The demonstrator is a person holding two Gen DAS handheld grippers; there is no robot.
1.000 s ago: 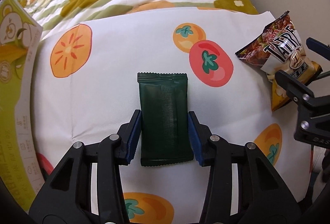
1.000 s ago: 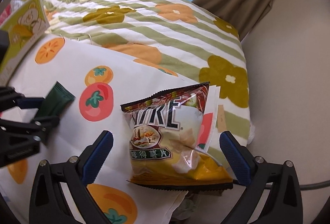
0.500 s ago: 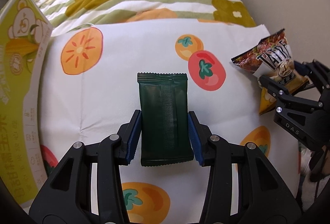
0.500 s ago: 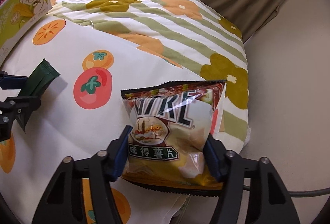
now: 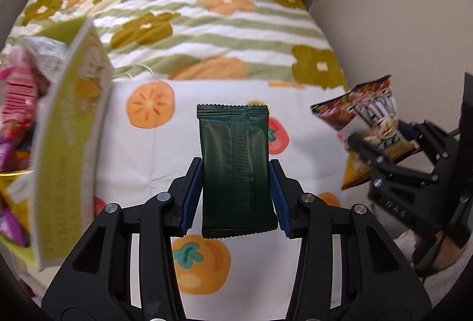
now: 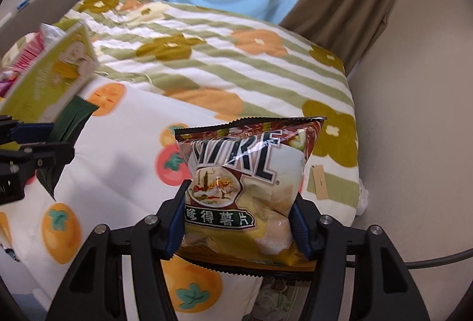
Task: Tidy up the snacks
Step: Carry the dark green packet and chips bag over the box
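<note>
Green packet [image 5: 235,170] clamped in left tool [image 5: 235,196], chips bag [image 6: 241,188] in right tool [image 6: 239,220]

The yellow-green box [image 5: 74,125] is motion-blurred, its printed text unreadable.

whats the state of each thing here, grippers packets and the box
left gripper: shut on dark green packet
dark green packet: sealed, gripped by its long edges
right gripper: shut on chip bag
chip bag: sealed, puffy, clamped near its bottom
yellow-green box: open, holding snack packets

One dark green packet [image 5: 235,170], one crisp bag [image 6: 245,188], one green carton [image 5: 71,140]; pink wrappers [image 5: 17,96] blurred, perhaps several.
</note>
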